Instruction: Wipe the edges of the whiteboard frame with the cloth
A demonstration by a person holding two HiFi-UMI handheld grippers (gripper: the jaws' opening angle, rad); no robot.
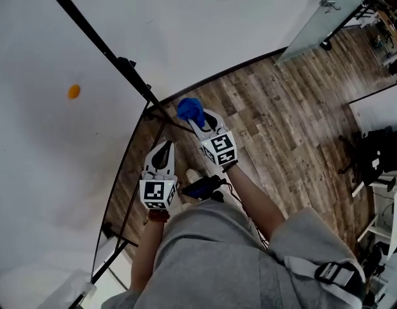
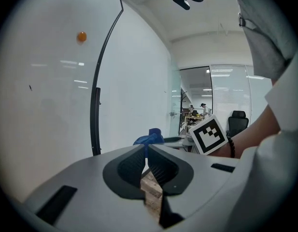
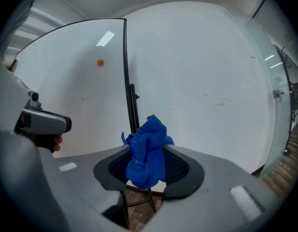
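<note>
Right gripper (image 3: 149, 167) has its fingers (image 3: 180, 168) clamped on a blue cloth (image 3: 148, 151). The cloth is bunched into a wad, with part of it sticking out past the fingertips and a lobe hanging below the pads. Left gripper (image 2: 148, 167) holds nothing, its fingers (image 2: 128, 168) drawn almost together with only a thin slit between them. It hangs lower and nearer the body than the right in the head view. The whiteboard (image 1: 50, 147) fills the left of the head view, with its black frame (image 1: 98, 40) running down to a lower corner. The cloth sits just beside that corner, and I cannot tell whether it touches. An orange magnet (image 1: 73, 91) is on the board face, well apart from the frame. There is wood floor (image 1: 282, 127) beneath. The cloth looks like knit or microfibre, and I judge it light and limp, with no stiffness of its own, so it will fold wherever it is pushed. The hold is mid-wad, which seems sound, and the free tuft ahead of the tips is the working part. The frame edge is thin and hard, so the tuft should wrap it rather than skate along it. The risk is drag along the frame teasing the cloth out of the pads, or a bare fingertip scraping the board.
</note>
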